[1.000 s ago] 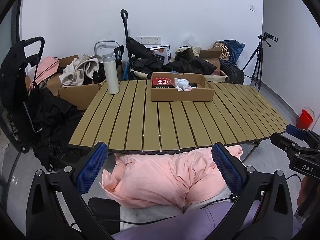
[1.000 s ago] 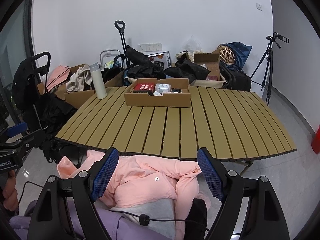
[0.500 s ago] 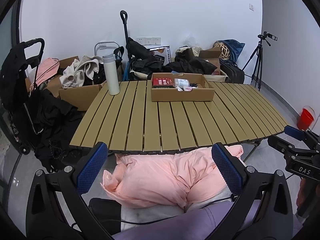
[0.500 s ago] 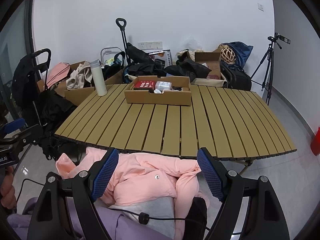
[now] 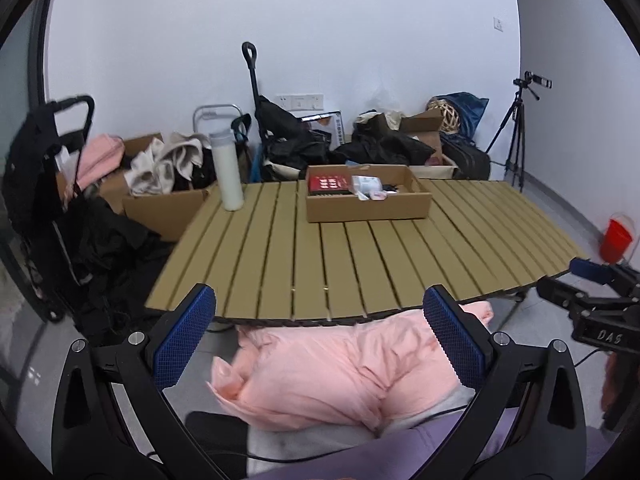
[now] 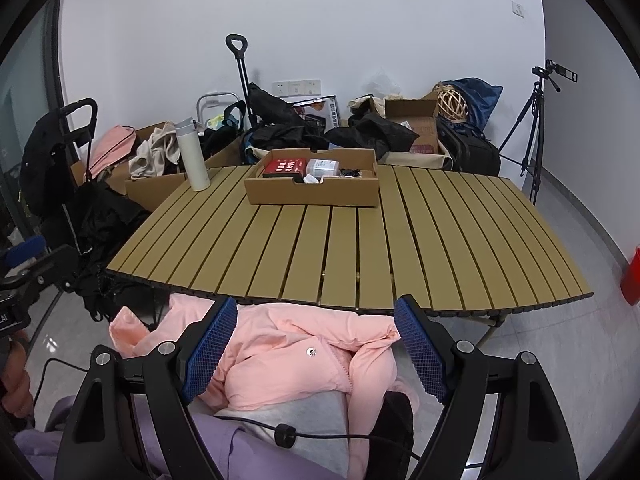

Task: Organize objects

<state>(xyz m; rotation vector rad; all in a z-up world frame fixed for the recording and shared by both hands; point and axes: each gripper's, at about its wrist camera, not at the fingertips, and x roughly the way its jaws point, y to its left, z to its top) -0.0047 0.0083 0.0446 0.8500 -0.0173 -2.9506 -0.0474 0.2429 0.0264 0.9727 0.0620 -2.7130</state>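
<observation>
An open cardboard box (image 5: 368, 204) (image 6: 312, 194) sits at the far middle of the slatted table (image 5: 360, 256) (image 6: 340, 248). It holds a red box (image 5: 329, 184) (image 6: 285, 167), a white packet (image 6: 323, 166) and small dark items. A white bottle (image 5: 226, 176) (image 6: 192, 158) stands upright at the table's far left. My left gripper (image 5: 320, 340) and right gripper (image 6: 314, 350) are both open and empty, held before the table's near edge above a pink jacket (image 5: 352, 372) (image 6: 280, 360).
Behind the table lie cardboard boxes with clothes (image 5: 160, 168), black bags (image 6: 280, 128) and a trolley handle (image 5: 250, 64). A tripod (image 6: 532, 128) stands at the right and a red bucket (image 5: 616, 236) on the floor. A black stroller (image 5: 44, 184) stands at the left.
Both grippers have risen and moved slightly toward the table. The jaws stay open and nothing on the table has moved.
</observation>
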